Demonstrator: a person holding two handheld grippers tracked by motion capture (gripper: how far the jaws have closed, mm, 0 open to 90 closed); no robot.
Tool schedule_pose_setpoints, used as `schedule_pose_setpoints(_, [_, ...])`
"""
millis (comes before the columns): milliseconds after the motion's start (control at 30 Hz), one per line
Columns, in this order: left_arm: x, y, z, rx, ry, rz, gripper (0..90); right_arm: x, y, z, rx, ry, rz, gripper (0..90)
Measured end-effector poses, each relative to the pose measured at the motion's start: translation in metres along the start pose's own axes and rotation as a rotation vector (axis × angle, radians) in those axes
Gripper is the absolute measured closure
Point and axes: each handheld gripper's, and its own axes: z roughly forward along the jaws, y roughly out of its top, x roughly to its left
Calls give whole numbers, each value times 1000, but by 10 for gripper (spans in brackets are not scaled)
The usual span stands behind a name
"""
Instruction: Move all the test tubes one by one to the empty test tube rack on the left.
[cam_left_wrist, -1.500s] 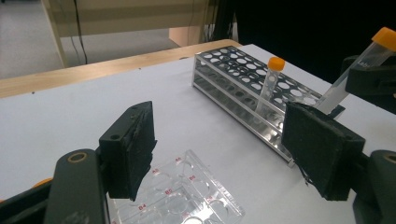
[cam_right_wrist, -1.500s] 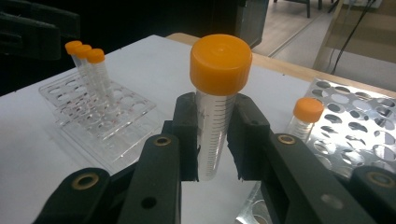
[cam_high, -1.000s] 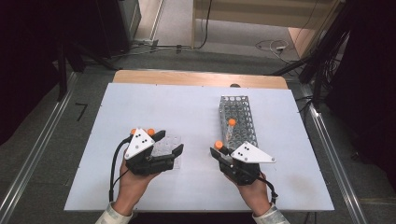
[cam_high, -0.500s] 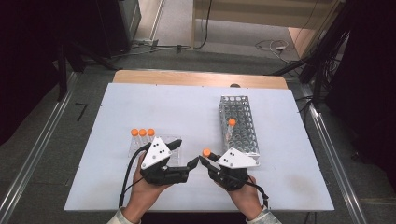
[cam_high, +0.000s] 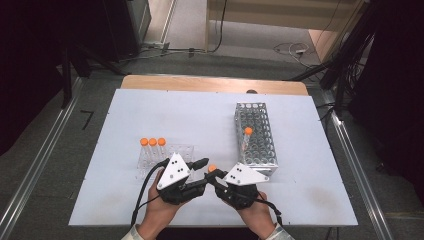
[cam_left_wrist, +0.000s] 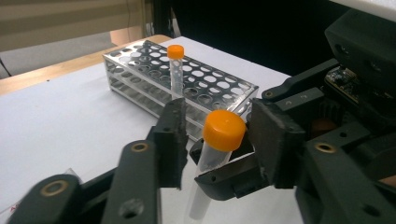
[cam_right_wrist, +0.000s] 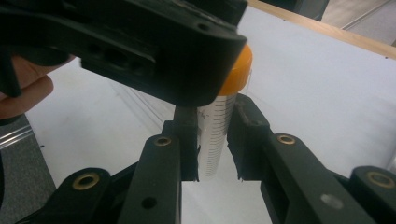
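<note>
Right gripper (cam_high: 216, 179) clenched on a clear tube (cam_right_wrist: 215, 133) with an orange cap (cam_left_wrist: 224, 130), held upright just above the tabletop (cam_high: 300, 190). Left gripper (cam_high: 201, 172) brought up against it, fingers (cam_left_wrist: 172, 140) just closing around the cap, not yet pressing. Metal rack (cam_high: 256, 135) close behind, one capped tube (cam_high: 247, 136) standing inside.
</note>
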Motion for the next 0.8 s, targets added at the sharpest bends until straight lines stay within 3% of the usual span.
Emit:
schedule_pose_setpoints(300, [-2, -4, 4, 17, -2, 13, 675, 2, 0, 0, 1, 11, 6, 717])
schedule_pose_setpoints(600, [-1, -4, 5, 19, 6, 10, 694, 1, 0, 1, 4, 16, 9, 711])
schedule_pose_setpoints(633, [-1, -4, 5, 20, 3, 7, 696, 1, 0, 1, 3, 18, 12, 692])
schedule_pose_setpoints(800, [2, -3, 5, 20, 7, -6, 697, -1, 1, 1, 26, 43, 22, 374])
